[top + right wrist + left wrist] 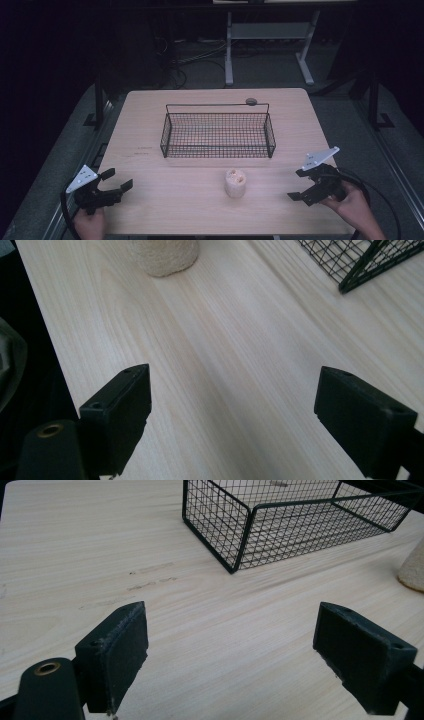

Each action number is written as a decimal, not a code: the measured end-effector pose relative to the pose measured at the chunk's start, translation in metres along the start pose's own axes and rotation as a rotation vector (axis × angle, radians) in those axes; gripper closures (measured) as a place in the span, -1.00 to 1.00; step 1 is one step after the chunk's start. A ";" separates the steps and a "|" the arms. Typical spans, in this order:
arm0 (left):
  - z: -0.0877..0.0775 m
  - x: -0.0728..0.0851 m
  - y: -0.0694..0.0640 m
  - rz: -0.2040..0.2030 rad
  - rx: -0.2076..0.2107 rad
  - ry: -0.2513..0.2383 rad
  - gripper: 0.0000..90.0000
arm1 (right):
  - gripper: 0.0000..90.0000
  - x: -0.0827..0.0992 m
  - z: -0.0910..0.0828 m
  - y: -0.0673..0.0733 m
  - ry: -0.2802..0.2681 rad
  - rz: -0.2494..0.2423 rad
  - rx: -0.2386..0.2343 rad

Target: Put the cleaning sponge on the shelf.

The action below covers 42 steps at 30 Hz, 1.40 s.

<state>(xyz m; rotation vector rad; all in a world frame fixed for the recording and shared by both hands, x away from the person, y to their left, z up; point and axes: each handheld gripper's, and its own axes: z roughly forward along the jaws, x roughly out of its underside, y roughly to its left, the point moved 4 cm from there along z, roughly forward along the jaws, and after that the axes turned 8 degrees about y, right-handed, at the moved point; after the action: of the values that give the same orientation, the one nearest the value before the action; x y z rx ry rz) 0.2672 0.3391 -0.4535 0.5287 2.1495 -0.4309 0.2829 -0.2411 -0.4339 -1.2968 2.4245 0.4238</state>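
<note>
A black wire basket (218, 150) stands in the middle of the wooden table (150, 120), with nothing visible inside it. A short beige cylinder (235, 183) with holes in its top stands upright in front of the basket, between the two grippers. My left gripper (118, 179) hovers open near the table's front left. My right gripper (296, 184) is open at the front right. In the left gripper view my left gripper (232, 655) points past the basket's near corner (220, 530), with the cylinder (414, 567) at the right edge. The right gripper view has my right gripper (232, 415) facing the cylinder (165, 255) and a basket corner (360, 270).
A small dark round disc (251, 101) lies at the back of the table behind the basket. Bare wood lies between the grippers and the basket. Desk legs (229, 50) and cables stand on the dark floor beyond the table.
</note>
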 end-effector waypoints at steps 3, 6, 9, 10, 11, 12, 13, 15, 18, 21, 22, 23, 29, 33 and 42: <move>-0.001 0.000 0.000 -0.002 0.001 -0.006 -0.69 | -0.68 -0.005 -0.001 0.000 -0.005 -0.006 -0.003; 0.000 -0.001 0.000 0.000 -0.001 -0.004 -0.69 | -0.68 -0.010 0.000 0.001 -0.001 -0.019 -0.005; 0.001 -0.001 0.001 0.000 -0.001 -0.001 -0.69 | -0.68 -0.015 -0.001 0.001 -0.001 -0.032 -0.001; 0.001 -0.001 0.001 -0.001 -0.001 -0.002 -0.69 | -0.68 -0.017 -0.002 0.002 -0.001 -0.033 -0.003; 0.000 -0.001 0.001 -0.001 -0.001 -0.002 -0.69 | -0.68 -0.018 -0.002 0.002 -0.003 -0.038 -0.001; 0.000 -0.001 0.001 -0.002 -0.001 -0.002 -0.69 | -0.67 -0.020 -0.002 0.002 0.002 -0.039 -0.003; 0.000 -0.001 0.001 -0.004 -0.003 -0.002 -0.69 | -0.68 -0.021 -0.002 0.002 0.003 -0.041 -0.003; 0.000 -0.001 0.001 -0.005 -0.002 -0.003 -0.69 | -0.68 -0.024 -0.001 0.002 0.013 -0.047 -0.004; 0.000 -0.001 0.000 -0.005 -0.004 -0.002 -0.69 | -0.68 -0.028 0.001 0.003 0.022 -0.054 -0.006; 0.000 -0.001 0.000 0.000 -0.001 -0.003 -0.69 | -0.68 -0.031 0.004 0.004 0.028 -0.066 -0.010; 0.000 -0.001 -0.001 0.000 -0.001 -0.004 -0.69 | -0.68 -0.033 0.005 0.005 0.030 -0.066 -0.014; 0.001 -0.001 -0.001 0.003 0.002 -0.003 -0.69 | -0.67 -0.035 0.006 0.006 0.032 -0.078 -0.012; 0.000 -0.001 -0.001 -0.001 0.000 -0.006 -0.69 | -0.67 -0.047 0.010 0.011 0.046 -0.112 -0.022; 0.001 -0.001 -0.001 0.002 0.002 -0.004 -0.69 | -0.68 -0.052 0.010 0.014 0.051 -0.123 -0.025; 0.001 -0.002 -0.001 0.001 0.004 -0.004 -0.69 | -0.68 -0.061 0.017 0.018 0.066 -0.140 -0.044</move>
<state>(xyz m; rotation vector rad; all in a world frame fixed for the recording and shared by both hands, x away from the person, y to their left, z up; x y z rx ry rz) 0.2681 0.3373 -0.4526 0.5306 2.1449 -0.4353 0.3023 -0.1795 -0.4202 -1.5111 2.3698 0.4043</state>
